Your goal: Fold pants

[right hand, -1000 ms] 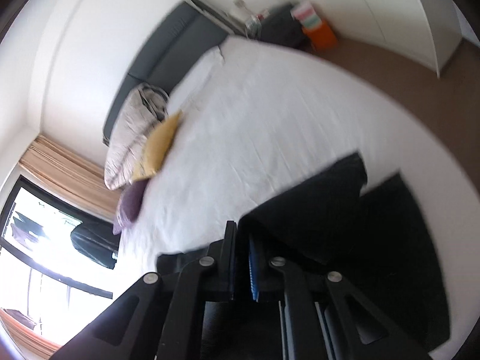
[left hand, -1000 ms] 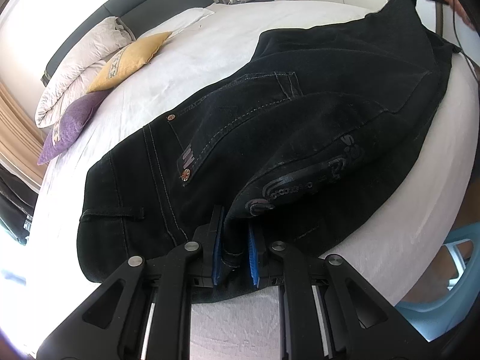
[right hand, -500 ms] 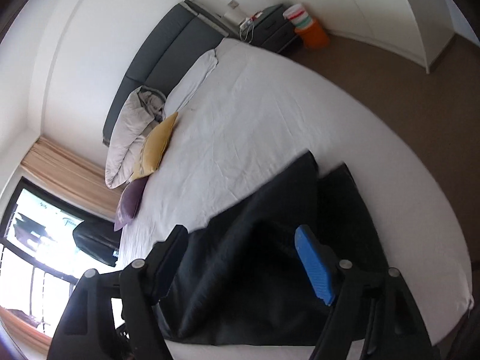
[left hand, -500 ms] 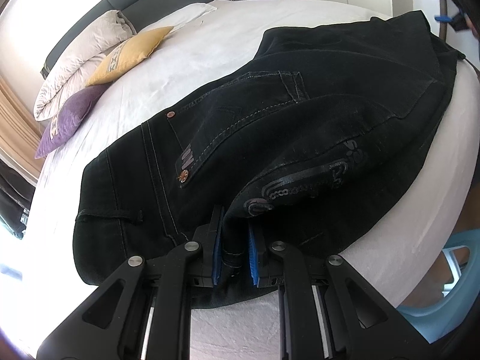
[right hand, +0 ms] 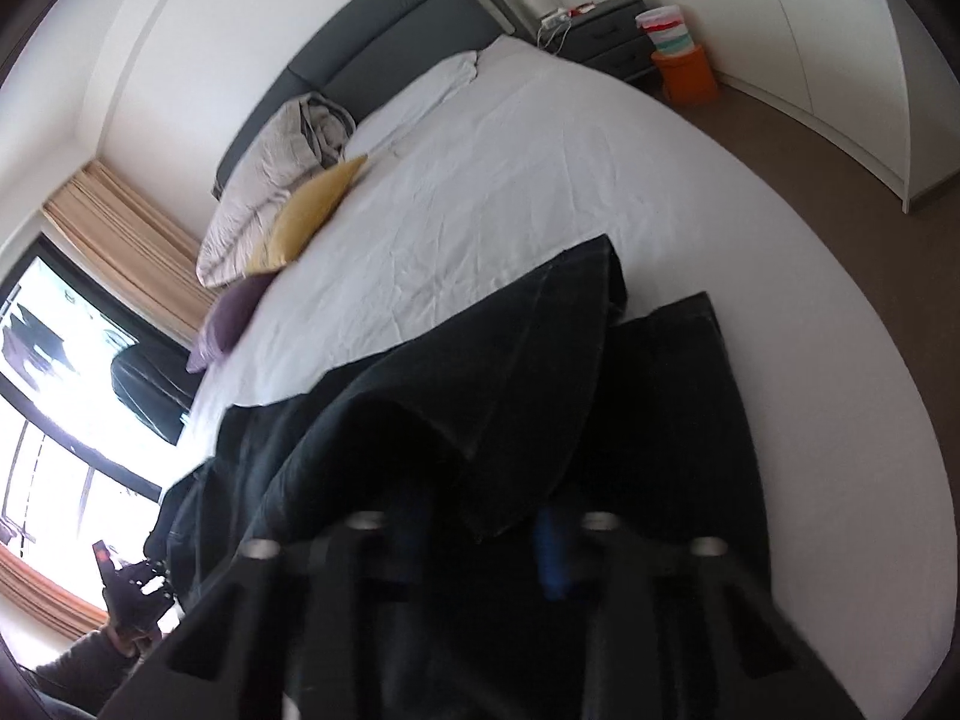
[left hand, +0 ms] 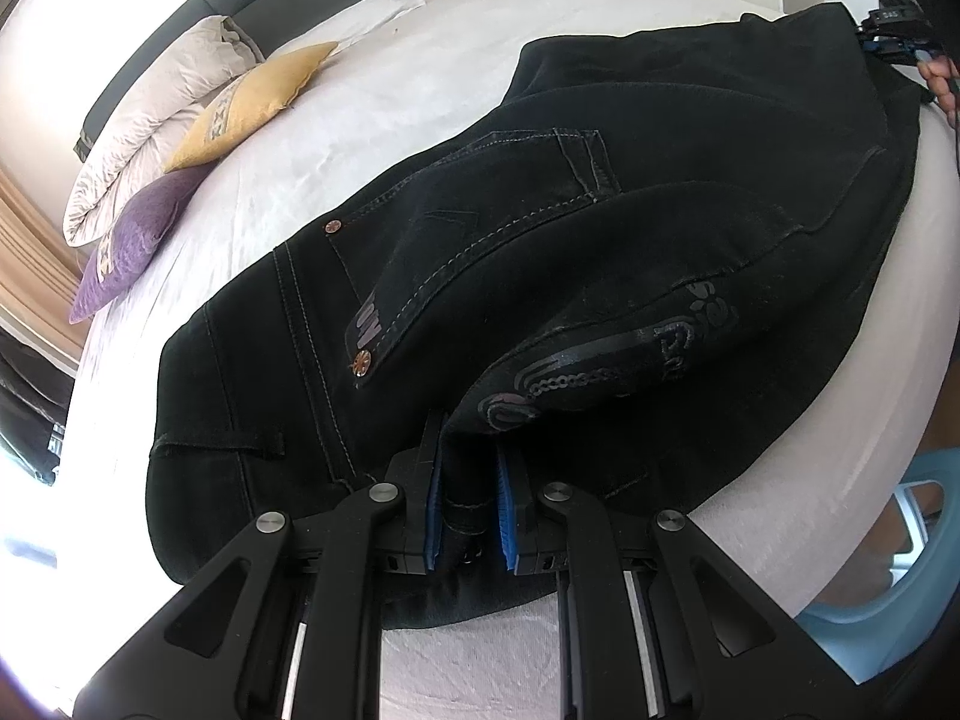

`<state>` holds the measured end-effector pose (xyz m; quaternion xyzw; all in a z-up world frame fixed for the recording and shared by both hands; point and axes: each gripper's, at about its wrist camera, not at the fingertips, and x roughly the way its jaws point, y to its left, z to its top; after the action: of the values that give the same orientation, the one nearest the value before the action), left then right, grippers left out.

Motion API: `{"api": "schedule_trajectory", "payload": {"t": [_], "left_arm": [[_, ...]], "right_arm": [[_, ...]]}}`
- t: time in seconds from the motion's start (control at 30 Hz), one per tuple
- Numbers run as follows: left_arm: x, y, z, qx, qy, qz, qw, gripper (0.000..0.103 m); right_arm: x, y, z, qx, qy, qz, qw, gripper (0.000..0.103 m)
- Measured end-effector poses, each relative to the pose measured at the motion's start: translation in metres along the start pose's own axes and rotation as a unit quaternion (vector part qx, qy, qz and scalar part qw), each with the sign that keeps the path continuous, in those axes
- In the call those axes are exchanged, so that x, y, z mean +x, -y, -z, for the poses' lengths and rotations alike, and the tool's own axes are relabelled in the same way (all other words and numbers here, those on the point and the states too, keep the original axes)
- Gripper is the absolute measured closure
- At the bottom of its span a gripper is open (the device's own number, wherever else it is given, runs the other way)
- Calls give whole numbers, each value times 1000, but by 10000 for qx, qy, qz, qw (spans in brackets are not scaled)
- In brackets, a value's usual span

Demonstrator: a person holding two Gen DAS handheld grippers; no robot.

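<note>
The left gripper (left hand: 470,501) has its blue fingers (left hand: 432,507) pinched on a thick edge of the black pants (left hand: 540,276), at the waist end. From there the pants spread away over the white bed (left hand: 420,78), with one part folded over the other. The right gripper (right hand: 480,546) is blurry and dark cloth lies over it. I cannot tell how wide its fingers are or if they hold the cloth. Past the pants, at the far left of the bed, sit a purple pillow (left hand: 129,243), a yellow pillow (left hand: 255,102) and a folded quilt (left hand: 150,120). Behind them is the grey headboard (right hand: 384,54).
</note>
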<state>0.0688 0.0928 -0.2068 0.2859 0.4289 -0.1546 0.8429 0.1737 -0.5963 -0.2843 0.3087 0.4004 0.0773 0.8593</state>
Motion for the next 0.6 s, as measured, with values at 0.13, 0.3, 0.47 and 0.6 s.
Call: {"api": "schedule_trajectory", "payload": {"t": [0.13,0.3,0.47,0.6], "left_arm": [[1,1,-1,-1,-7,-17,10000,90],[1,1,0,1,7,0,10000,90],[1,1,-1,47,-5,11,10000,90],[-1,0,-1,90,-1,82,9999,91]], "right_arm": [[-7,-8,-2,-1,53,192,9998,96],[-45,-24,-14,74,247,84,9996,97],[-80,-45,-28,-258,129,336,9990,97],[-96,-43,-26,-271,-185,499,9982,97]]}}
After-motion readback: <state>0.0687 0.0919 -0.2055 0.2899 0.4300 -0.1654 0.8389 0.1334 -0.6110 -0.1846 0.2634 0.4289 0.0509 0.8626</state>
